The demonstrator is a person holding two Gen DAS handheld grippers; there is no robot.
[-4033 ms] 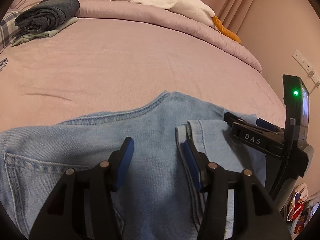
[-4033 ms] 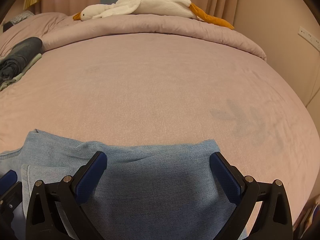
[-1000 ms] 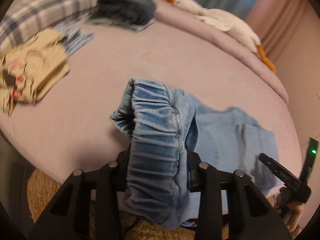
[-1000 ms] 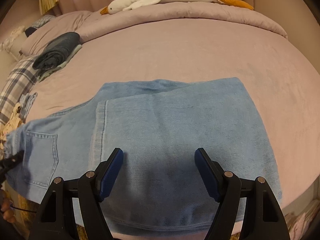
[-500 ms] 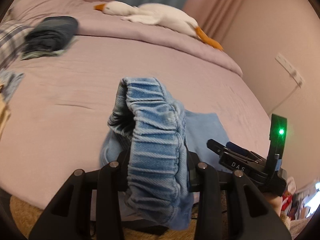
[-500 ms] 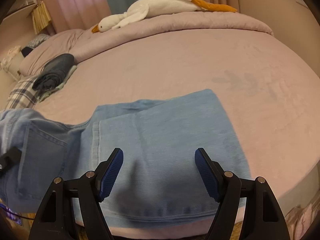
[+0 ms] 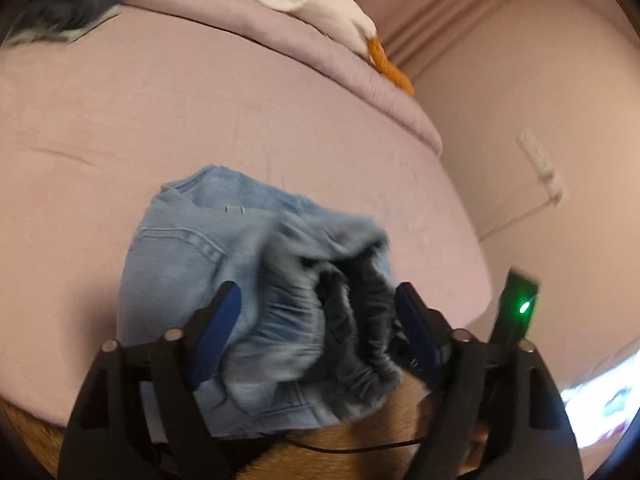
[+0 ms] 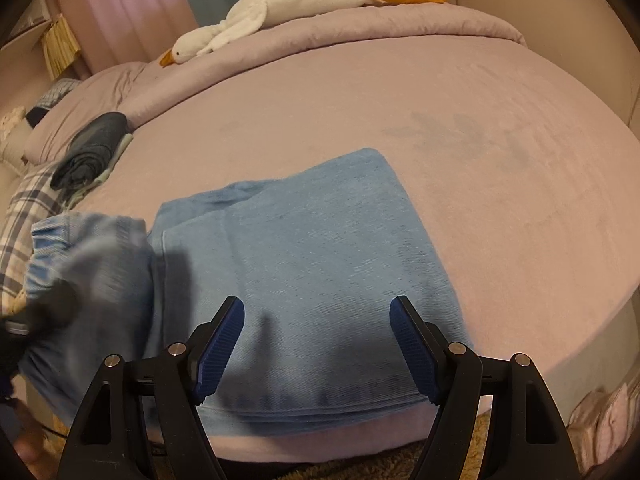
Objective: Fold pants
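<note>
Light blue pants [image 8: 304, 264] lie half-folded at the near edge of the bed [image 8: 500, 184].
The left gripper [image 7: 316, 320] stands wide open with the bunched elastic waistband between its fingers [image 7: 218, 326], neither pad clearly pressing it. The right gripper [image 8: 316, 340] hovers spread wide over the flat folded legs, holding nothing. Motion blur smears the waistband, and the left gripper partly hides it in the right view.

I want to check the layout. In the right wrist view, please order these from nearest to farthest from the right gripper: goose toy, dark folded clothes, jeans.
1. jeans: right under the right gripper, at the bed's near edge.
2. dark folded clothes: far left, mid-bed.
3. goose toy: at the back, on the rolled blanket.
</note>
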